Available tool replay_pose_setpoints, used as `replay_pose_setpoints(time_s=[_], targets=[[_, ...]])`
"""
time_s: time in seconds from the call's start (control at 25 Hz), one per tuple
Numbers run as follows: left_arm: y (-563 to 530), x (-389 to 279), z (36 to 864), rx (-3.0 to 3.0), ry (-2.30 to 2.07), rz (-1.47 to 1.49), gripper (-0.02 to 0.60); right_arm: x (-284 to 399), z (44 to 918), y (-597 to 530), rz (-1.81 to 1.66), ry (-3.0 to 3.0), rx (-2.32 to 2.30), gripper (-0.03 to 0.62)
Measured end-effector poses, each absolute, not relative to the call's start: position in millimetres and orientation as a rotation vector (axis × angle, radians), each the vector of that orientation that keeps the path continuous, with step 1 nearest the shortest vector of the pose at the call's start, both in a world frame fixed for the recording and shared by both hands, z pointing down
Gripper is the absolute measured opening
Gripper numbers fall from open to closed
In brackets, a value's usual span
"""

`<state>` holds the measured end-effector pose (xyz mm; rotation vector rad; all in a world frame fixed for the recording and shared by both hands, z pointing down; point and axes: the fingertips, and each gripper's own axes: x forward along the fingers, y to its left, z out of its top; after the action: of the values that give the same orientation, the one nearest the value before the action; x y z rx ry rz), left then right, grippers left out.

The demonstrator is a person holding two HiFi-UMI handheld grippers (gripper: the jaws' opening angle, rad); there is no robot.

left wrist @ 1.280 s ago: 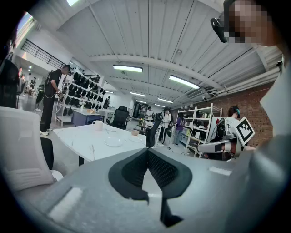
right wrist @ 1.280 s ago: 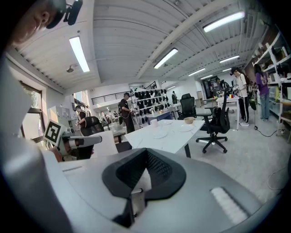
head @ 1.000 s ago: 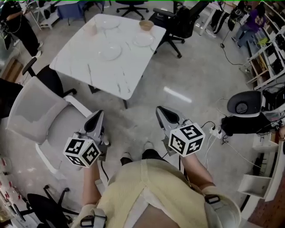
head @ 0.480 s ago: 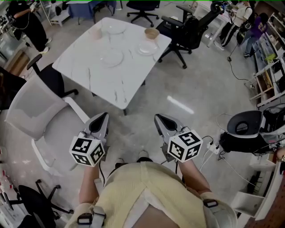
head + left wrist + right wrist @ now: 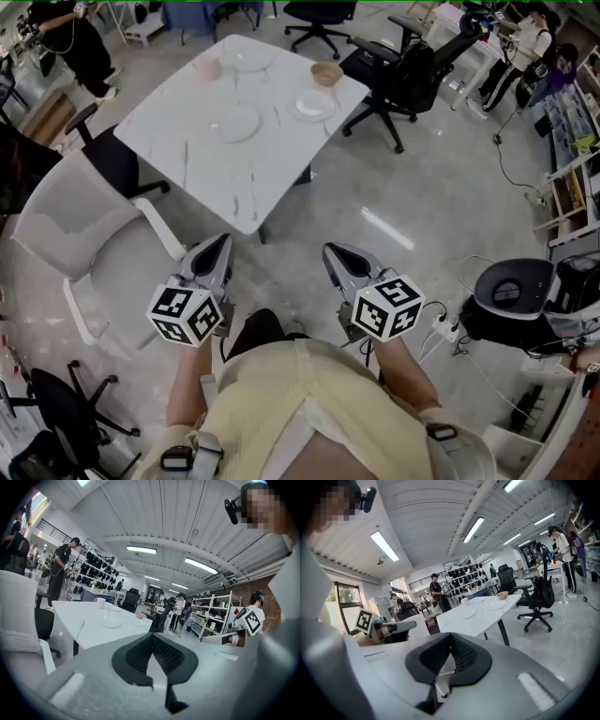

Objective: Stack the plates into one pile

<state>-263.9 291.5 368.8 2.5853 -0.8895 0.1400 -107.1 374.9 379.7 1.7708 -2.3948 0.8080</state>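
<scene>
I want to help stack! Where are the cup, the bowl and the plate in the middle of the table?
cup (image 5: pixel 206 67), head view, its side
bowl (image 5: pixel 326 73), head view, its inside
plate (image 5: pixel 234 123), head view, its middle

white table (image 5: pixel 187 141), grey chair (image 5: pixel 75 234), bowl (image 5: pixel 326 73)

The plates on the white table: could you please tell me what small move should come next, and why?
Probably step up to the table: both the left gripper and right gripper are shut, empty and well short of it, while the plates lie apart on its far half.
</scene>
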Motion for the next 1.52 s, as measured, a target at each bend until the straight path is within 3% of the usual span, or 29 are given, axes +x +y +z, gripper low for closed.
replay_pose_setpoints(time_s=[0.24,0.64,0.88,1.0,1.52], targets=[[272.5,-256.5,373.5,2.563,-0.921,0.154,0.001,-105.2,391.8,360.7,0.855,-2.41,1.734,0.002],[201.7,-222.6,394.8,2.461,-0.914,0.115,0.102,-100.1,412.1,309.2,0.873,-2.401,1.636,0.002],[141.4,-207.5,408.0,2.346,-0.964,0.082,0.112,-75.1,415.5,257.9,0.88,-2.378,1.617,0.002],[114.6,-203.6,416.1,2.306,-0.983,0.083,0.151,-64.4,415.6,230.4,0.888,-2.367,1.613,0.002],[27.4,-217.0,466.8,1.839,-1.008,-0.221,0.218,-63.2,432.5,126.8,0.901,-2.364,1.446,0.002]])
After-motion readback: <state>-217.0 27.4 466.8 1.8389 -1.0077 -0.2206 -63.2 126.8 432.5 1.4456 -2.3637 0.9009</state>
